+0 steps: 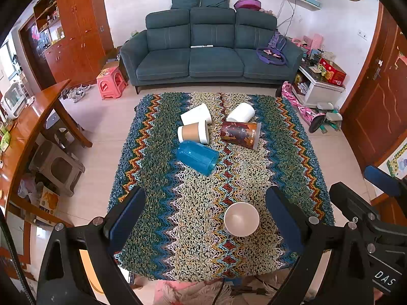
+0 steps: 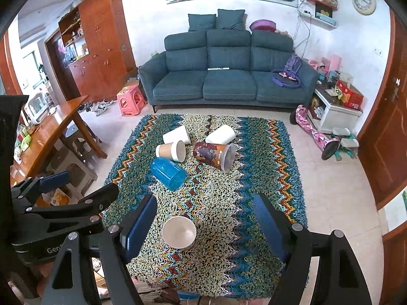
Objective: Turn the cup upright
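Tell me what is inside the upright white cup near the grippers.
The upright white cup shows only a bare pale inner wall and bottom in both views; nothing lies in it. It stands on the knitted cloth, which its base covers, so that patch is hidden.

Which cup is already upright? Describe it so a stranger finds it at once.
Start at the zigzag woven rug in front of the teal sofa. Five cups lie tipped over in a cluster near the sofa. The upright white cup stands alone at the near end, its open mouth facing up.
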A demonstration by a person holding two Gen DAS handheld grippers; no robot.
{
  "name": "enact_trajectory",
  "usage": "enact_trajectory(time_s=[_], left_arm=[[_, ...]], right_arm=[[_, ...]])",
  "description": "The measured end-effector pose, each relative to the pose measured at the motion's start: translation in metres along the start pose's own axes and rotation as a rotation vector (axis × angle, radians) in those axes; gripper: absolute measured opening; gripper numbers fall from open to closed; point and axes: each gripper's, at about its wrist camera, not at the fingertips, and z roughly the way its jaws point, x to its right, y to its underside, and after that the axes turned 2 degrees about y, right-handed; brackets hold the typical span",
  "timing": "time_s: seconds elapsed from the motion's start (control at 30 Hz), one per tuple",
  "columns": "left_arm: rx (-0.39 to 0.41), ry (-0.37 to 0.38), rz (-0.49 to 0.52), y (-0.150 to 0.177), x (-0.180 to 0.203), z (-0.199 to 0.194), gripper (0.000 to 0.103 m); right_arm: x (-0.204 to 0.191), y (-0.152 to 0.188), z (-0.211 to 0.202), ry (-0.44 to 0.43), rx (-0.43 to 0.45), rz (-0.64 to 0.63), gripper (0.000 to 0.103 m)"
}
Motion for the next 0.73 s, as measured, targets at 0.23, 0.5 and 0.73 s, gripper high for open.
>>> enact_trajectory(time_s=[0.23,0.5,0.73], left_arm=[[-0.001,0.001,0.001,0.0002,0.0007,-0.0008,0.096],[-0.002,0.0,0.001,-0.0002,0.0013,-0.0023,0.096],[-0.003,-0.001,0.002,0.0015,0.0021,-0.0017,0.096]], right_arm=[[0.0001,-0.0001,0.0,0.0,0.001,0.0,0.079],[0.0002,0.0001,0.0,-0.001,0.001,0.0,0.079],[0.0001,0.0007,-0.0005,-0.004,-0.003,0.003,0.079]])
